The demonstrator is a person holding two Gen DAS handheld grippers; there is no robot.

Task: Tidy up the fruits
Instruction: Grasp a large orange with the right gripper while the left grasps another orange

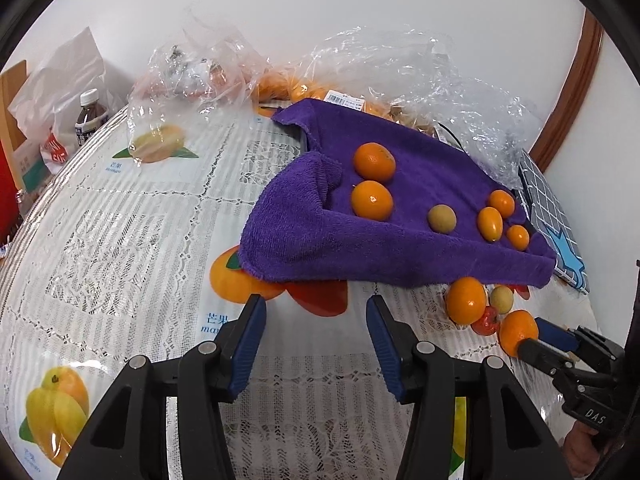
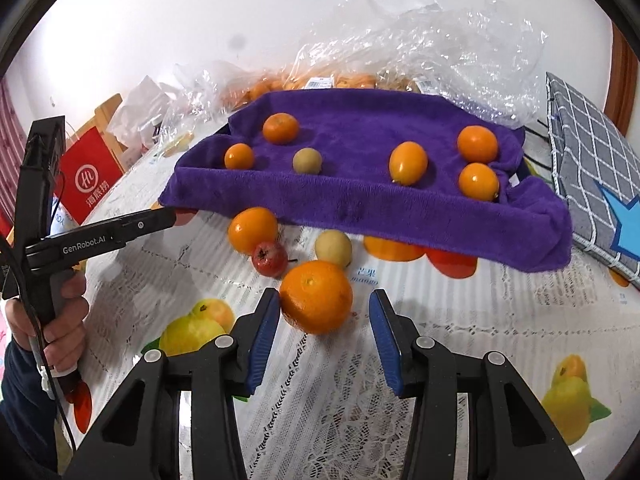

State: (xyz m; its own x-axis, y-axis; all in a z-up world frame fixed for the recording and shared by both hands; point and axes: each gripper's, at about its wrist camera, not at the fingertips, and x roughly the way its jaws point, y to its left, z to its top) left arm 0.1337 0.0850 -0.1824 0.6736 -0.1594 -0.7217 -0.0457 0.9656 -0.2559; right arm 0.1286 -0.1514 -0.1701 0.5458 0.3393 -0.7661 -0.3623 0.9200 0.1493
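Closing right gripper (image 2: pixel 323 309) on big orange (image 2: pixel 316 296): jaws spread, only left pad touching; centre first, squeeze gently, lift to purple towel (image 2: pixel 360 200); left gripper (image 1: pixel 316 308) spread, empty

fuzzy purple cloth towel (image 2: pixel 360 128), glossy oranges (image 2: pixel 316 296), crinkly clear plastic bags (image 2: pixel 440 40).

Oranges behind the purple towel (image 2: pixel 360 208) blur inside crinkled plastic bags (image 2: pixel 440 44); their price labels are unreadable. The towel's front hem hides printed fruit on the worktop (image 2: pixel 320 380).
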